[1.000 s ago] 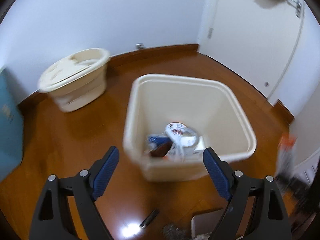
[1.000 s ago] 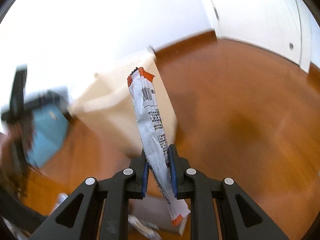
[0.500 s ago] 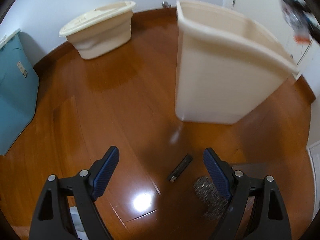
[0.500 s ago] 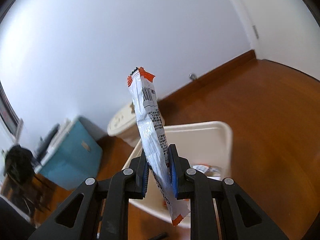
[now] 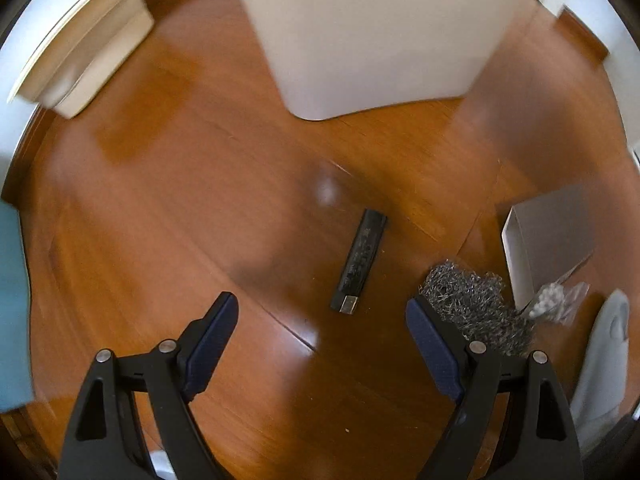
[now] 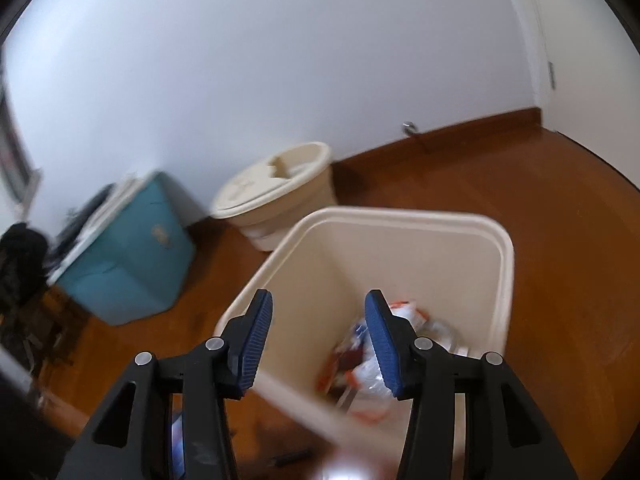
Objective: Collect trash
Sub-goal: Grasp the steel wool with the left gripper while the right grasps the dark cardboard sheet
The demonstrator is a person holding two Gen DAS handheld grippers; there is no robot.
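A cream trash bin point(image 6: 404, 220) stands on the wooden floor, with wrappers point(image 6: 372, 360) piled in its bottom. My right gripper point(image 6: 318, 300) is open and empty, held above the bin's near rim. My left gripper point(image 5: 322, 308) is open and empty, low over the floor. A black stick-shaped piece of trash point(image 5: 359, 260) lies just ahead between its fingers. A grey steel-wool pad point(image 5: 476, 304) lies by the right finger. The bin's side point(image 5: 372, 32) rises beyond.
A grey box point(image 5: 548, 236), a clear plastic scrap point(image 5: 556, 304) and a white object point(image 5: 604, 360) lie at the right. A second cream tub with lid point(image 6: 276, 188) and a teal box point(image 6: 128, 248) stand by the wall.
My right gripper opened and the orange-tipped wrapper it held is gone from it, with wrappers now in the bin below. My left gripper dropped lower toward the black stick.
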